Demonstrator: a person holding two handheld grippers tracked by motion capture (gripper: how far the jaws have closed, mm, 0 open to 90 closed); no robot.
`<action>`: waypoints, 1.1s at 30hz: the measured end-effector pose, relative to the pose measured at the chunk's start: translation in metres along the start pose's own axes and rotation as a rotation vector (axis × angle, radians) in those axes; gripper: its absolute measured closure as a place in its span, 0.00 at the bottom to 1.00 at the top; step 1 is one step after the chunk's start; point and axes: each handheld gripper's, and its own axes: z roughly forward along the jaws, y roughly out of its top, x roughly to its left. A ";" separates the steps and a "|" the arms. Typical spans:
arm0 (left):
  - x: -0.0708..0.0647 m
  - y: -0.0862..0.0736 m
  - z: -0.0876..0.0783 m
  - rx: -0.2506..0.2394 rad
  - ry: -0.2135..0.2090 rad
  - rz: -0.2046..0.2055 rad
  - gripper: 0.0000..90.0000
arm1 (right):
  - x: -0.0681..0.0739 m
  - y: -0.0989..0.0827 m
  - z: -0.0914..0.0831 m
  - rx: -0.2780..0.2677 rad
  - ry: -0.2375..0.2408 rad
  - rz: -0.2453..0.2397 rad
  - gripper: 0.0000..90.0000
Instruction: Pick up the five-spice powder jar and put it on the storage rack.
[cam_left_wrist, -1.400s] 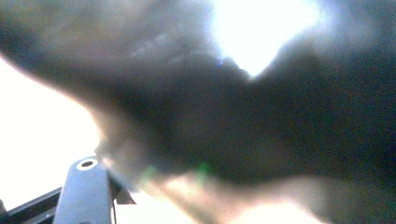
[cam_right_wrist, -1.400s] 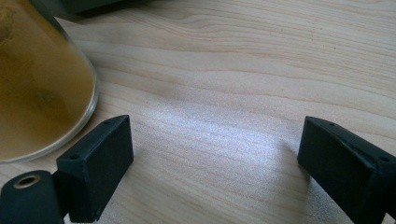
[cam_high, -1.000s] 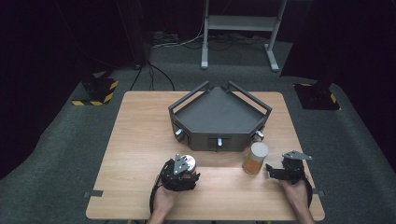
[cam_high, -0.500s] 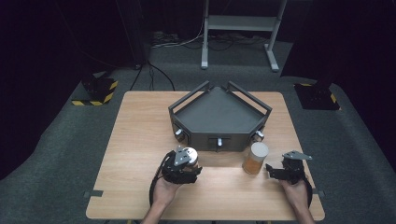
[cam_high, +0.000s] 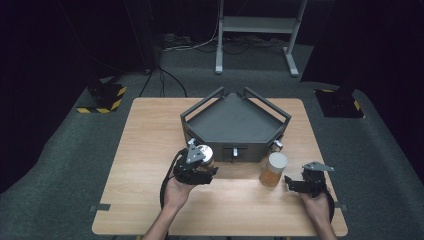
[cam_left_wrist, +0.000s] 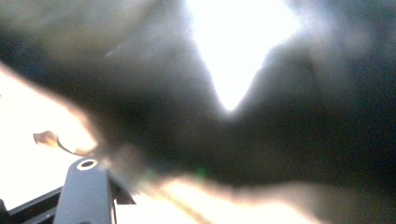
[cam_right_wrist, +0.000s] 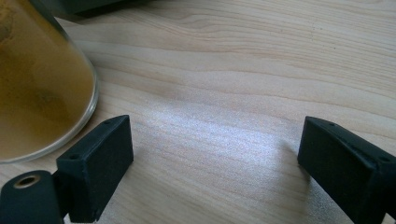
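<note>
While the right gripper (cam_high: 306, 183) sits low on the worktop (cam_high: 145, 150) at about four o'clock, the left gripper (cam_high: 194, 167) has carried its small jar (cam_high: 204, 152) with a pale lid forward over the last second, from near six o'clock toward the front wall of the dark tray (cam_high: 235, 120). The jar now sits just beside that wall, at the tray's seven o'clock corner. Judging from this, the left hand (cam_high: 176, 192) is bringing the jar up to be lifted over the rim and set inside, a step not yet done.

The left jaws appear clenched on the small jar in the high view, though the gripper's body covers most of the contact. The left gripper view is a blur of dark shapes and glare, with one jaw at the lower left; it does not confirm the grasp.

The right jaws stand released, wide apart with bare wood between them. An amber jar (cam_right_wrist: 39, 79) of yellowish powder stands at their ten o'clock, cut off by the frame edge and just apart from the nearer jaw. In the high view it stands upright between the tray and the right gripper.
</note>
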 end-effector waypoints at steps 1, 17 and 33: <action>0.000 0.003 0.000 -0.004 -0.003 -0.002 0.35 | 0.000 0.000 0.000 0.000 0.000 0.000 0.11; 0.002 0.046 0.016 -0.039 -0.003 0.013 0.35 | 0.000 0.000 0.000 0.000 0.000 0.000 0.11; 0.002 0.072 0.050 -0.049 0.059 0.004 0.34 | 0.000 0.000 0.000 0.000 0.000 0.000 0.11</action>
